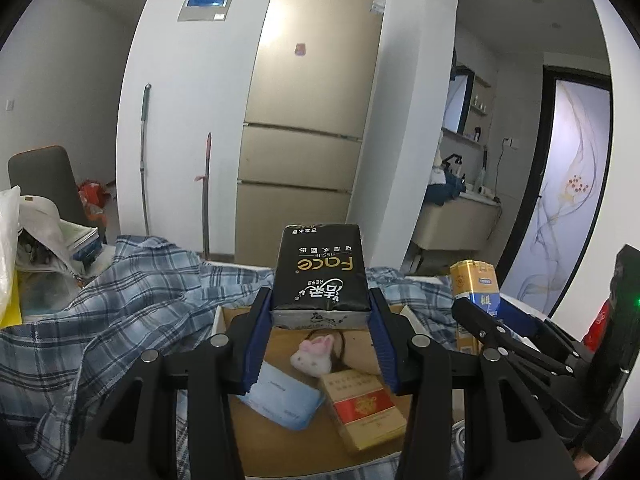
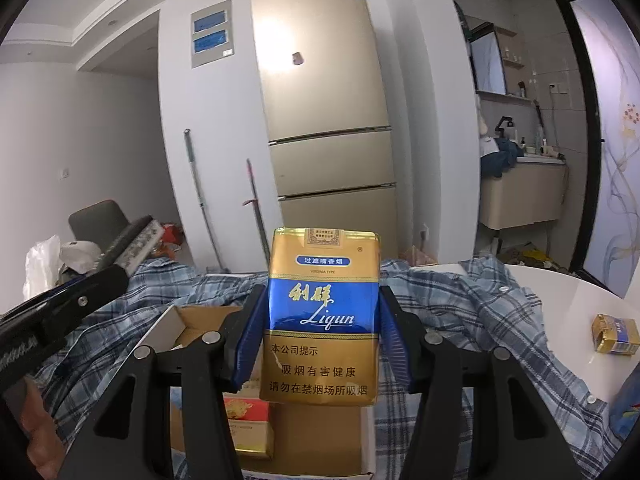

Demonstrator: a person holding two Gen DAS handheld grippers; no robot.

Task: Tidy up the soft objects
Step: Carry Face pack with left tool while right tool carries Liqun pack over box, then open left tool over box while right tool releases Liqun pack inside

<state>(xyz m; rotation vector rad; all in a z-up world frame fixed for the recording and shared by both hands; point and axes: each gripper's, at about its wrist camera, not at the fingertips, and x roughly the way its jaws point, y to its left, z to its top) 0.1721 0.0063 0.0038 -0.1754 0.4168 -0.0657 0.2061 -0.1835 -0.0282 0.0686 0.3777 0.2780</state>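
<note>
My left gripper (image 1: 320,316) is shut on a black tissue pack (image 1: 320,276) and holds it above an open cardboard box (image 1: 280,432). In the box lie a white plush bunny (image 1: 314,354), a light blue packet (image 1: 280,398) and a red and gold cigarette pack (image 1: 364,408). My right gripper (image 2: 322,340) is shut on a gold and blue Liqun cigarette pack (image 2: 322,320), held above the same box (image 2: 316,440). The right gripper also shows in the left wrist view, at the right (image 1: 480,320).
A blue plaid shirt (image 1: 100,320) is spread over the table around the box. A second small gold and blue pack (image 2: 616,334) lies on the white table (image 2: 560,300) at the right. Bags and books (image 1: 48,248) pile at the left. A fridge (image 1: 312,120) stands behind.
</note>
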